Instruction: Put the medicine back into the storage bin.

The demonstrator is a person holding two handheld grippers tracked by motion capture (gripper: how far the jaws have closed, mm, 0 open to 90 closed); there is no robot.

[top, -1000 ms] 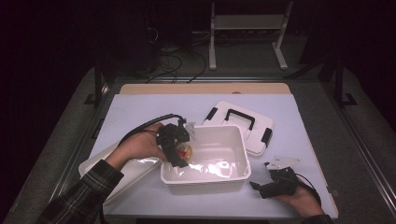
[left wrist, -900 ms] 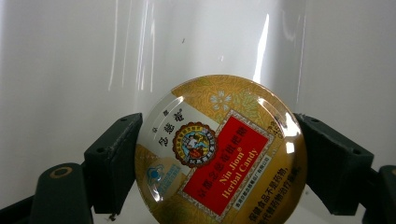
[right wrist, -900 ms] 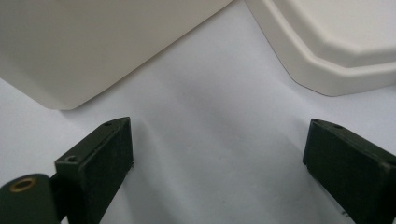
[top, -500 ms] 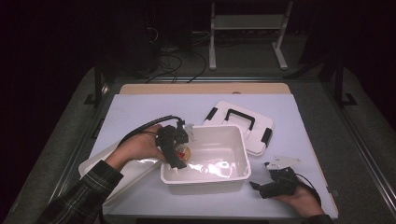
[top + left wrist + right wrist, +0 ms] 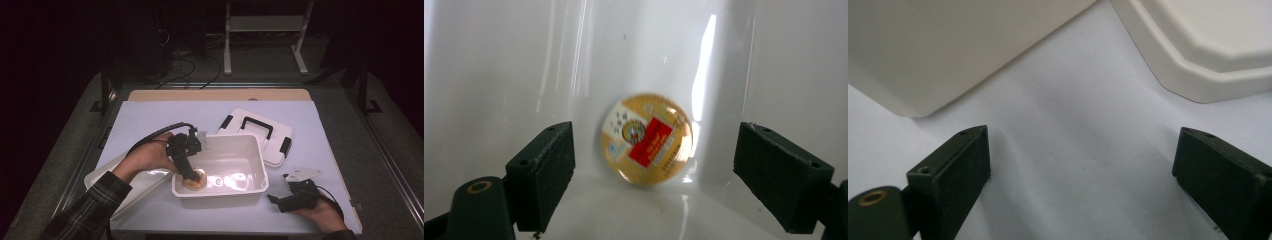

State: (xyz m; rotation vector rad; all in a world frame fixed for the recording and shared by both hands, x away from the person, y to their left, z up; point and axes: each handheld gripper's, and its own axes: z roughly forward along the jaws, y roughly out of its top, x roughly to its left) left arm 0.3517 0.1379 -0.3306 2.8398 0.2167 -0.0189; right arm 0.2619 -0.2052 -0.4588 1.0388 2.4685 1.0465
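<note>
Dark surroundings frame a white-covered desk. At left, the left tongs reach down into the white rectangular plastic tub; their jaws have just been opening and stand released, clear of the round, flat, gold-and-red labelled disc, possibly a sealed food portion. It lies centred ahead between the jaws, in the tub's near-left corner. At right, the right tongs rest released on the desk, farther away.
</note>
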